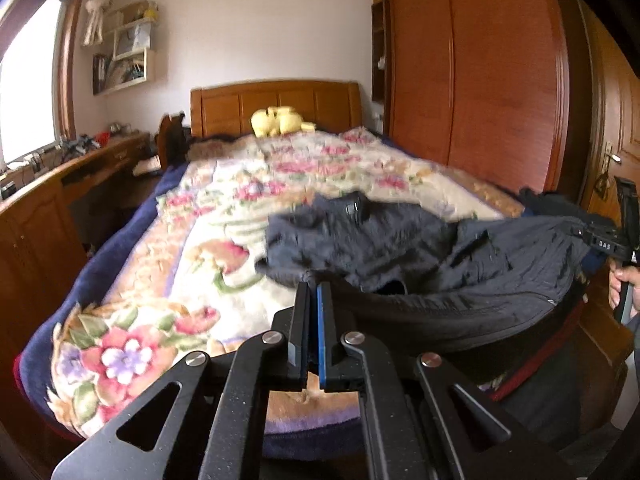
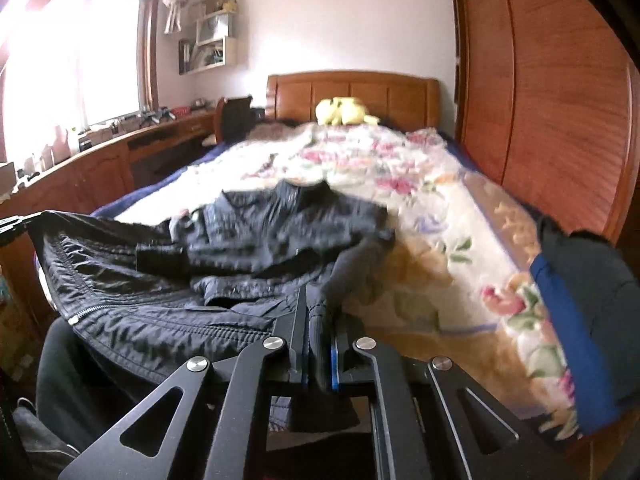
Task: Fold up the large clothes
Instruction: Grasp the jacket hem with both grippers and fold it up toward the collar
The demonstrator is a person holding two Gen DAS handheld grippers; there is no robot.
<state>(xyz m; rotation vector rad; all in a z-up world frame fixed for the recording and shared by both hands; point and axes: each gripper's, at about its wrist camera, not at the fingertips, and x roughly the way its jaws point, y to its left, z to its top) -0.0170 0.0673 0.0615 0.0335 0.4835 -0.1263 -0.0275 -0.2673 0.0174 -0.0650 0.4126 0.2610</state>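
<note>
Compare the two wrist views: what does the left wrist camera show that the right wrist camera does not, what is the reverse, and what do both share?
Only the left wrist view shows the person's bare hand gripping the other gripper's black handle, and a brass door handle.

Only the right wrist view shows the silver zipper along the jacket's edge, and a blue-edged dark folded cloth at the bed's right side.

Both show the dark quilted jacket on the floral bedspread, the yellow plush toy, and each gripper shut on jacket fabric: left gripper, right gripper.

Left claw (image 1: 313, 286) clamped on jacket (image 1: 420, 248) hem; right claw (image 2: 316, 304) pinching ribbed cuff, both level.
</note>
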